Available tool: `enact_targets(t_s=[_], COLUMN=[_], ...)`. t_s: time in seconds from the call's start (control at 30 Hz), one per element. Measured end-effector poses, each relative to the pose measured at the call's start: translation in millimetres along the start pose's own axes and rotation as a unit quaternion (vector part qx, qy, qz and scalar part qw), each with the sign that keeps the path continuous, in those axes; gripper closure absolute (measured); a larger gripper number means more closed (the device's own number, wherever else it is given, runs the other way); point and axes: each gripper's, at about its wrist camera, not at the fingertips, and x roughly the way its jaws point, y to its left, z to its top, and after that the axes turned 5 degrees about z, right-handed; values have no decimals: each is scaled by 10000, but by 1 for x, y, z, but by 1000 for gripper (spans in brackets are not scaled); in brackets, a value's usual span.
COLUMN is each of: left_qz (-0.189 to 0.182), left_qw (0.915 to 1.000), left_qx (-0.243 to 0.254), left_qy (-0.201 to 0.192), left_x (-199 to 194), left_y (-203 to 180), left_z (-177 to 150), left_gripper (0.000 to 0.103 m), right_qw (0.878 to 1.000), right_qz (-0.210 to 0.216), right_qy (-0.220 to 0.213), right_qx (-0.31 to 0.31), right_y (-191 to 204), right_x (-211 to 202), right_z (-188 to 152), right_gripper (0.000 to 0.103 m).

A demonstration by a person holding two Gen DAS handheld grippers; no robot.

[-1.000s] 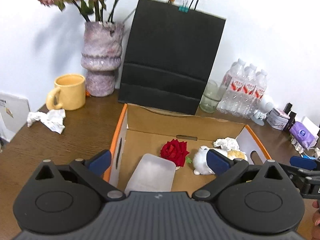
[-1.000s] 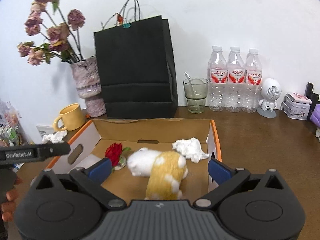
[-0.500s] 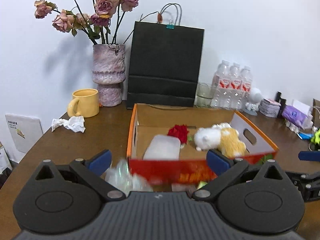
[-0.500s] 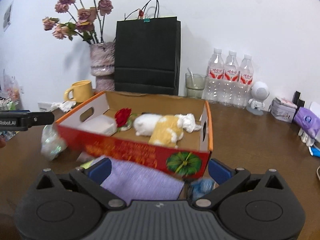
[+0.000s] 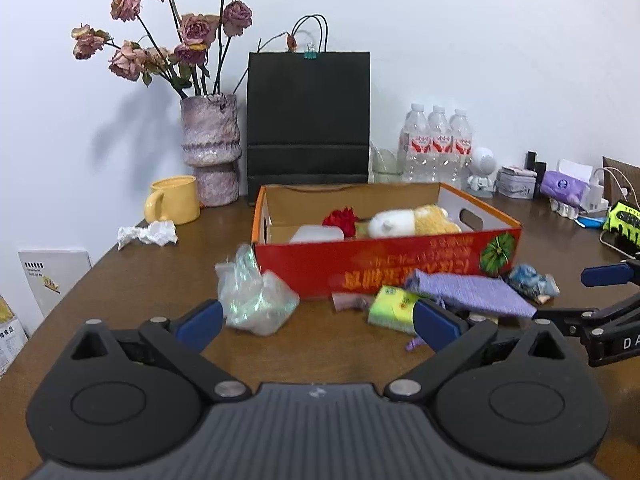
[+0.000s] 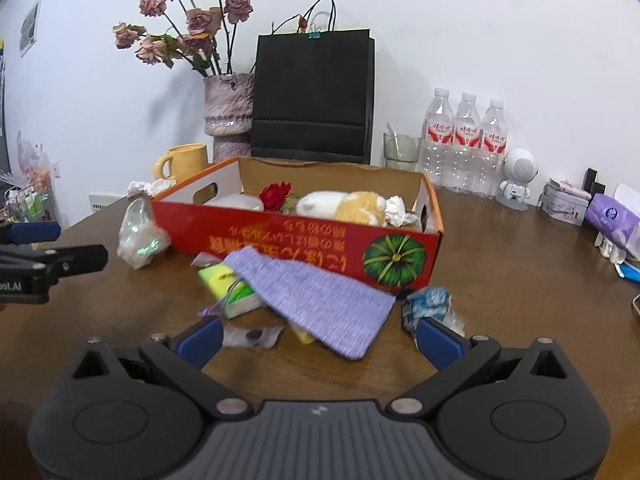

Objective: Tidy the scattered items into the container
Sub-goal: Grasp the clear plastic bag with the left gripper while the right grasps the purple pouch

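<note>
A red cardboard box (image 5: 360, 268) (image 6: 280, 236) with an orange rim stands mid-table. Inside lie a red rose (image 5: 341, 219), a white and yellow plush toy (image 5: 408, 222) and a crumpled tissue (image 6: 396, 208). In front of it are scattered a clear plastic bag (image 5: 252, 296) (image 6: 140, 236), a green tissue pack (image 5: 394, 304) (image 6: 230, 286), a purple knit pouch (image 5: 468, 294) (image 6: 316, 300), a blue crumpled wrapper (image 5: 532, 282) (image 6: 428, 306) and a small clear packet (image 6: 252, 336). My left gripper (image 5: 316, 322) is open, short of the bag and pack. My right gripper (image 6: 319, 340) is open, close to the pouch.
Along the back wall stand a yellow mug (image 5: 174, 200), a vase of dried roses (image 5: 210, 152), a black paper bag (image 5: 308, 128), a glass (image 6: 400, 152) and three water bottles (image 5: 436, 144). A crumpled tissue (image 5: 148, 234) lies left of the box. Small items crowd the far right.
Both grippers have drawn back from above the box to the near side of the table. The scattered items in front of the box have come into view.
</note>
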Motion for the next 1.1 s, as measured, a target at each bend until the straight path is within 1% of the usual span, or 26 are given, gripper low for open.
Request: enact_targets(t_s=[0.13,0.3,0.5,0.57,0.63,0.67,0.7,0.77,0.8,0.83,0.87,0.9,0.93,0.97,1.03,1.07,1.1], left_qz=[19,130,406,481,547,573,575,579,554,537,532,530,543,537,486,502,505], left_qw=[10000,9994,9976,9968,9957,9951,9948,9938,9937,9938,9939,9942,9944,9945,9944,9941,9941], left_qx=[4,-118,-125,-139,-210,-256,-288,-287,-296,-308,-292,-252,-209,-190,-273,-334,-396], left_qy=[68,288,542,625,715,764,795,901,925,928,924,905,885,883,901,901,878], left_x=[1,20,57,72,87,94,100,111,115,118,120,121,121,121,119,117,115], left_y=[2,11,21,25,29,32,34,36,37,38,37,37,36,35,37,38,40], left_z=[-6,-4,5,7,9,10,11,12,13,13,13,13,12,12,11,10,9], left_gripper=[0,0,0,0,0,0,0,0,0,1,2,11,23,30,50,53,54], right_qw=[10000,10000,9988,9982,9975,9974,9973,9975,9975,9975,9975,9977,9979,9981,9987,9989,9992], right_qz=[-11,-20,-32,5,23,29,39,86,126,181,225,224,195,190,229,238,236], right_qy=[22,69,291,395,516,549,565,587,602,612,611,588,547,513,428,374,311], right_qx=[9,-44,-402,-457,-479,-474,-457,-389,-340,-292,-262,-263,-282,-273,-182,-147,-120], right_y=[4,3,9,9,10,11,11,11,10,9,9,9,9,9,6,4,3], right_x=[3,16,53,66,79,84,87,91,93,94,94,93,92,90,86,83,80], right_z=[-5,2,15,19,21,21,22,23,24,24,24,23,23,23,24,24,25], right_gripper=[0,0,7,16,20,28,32,51,56,65,73,76,86,93,95,98,98])
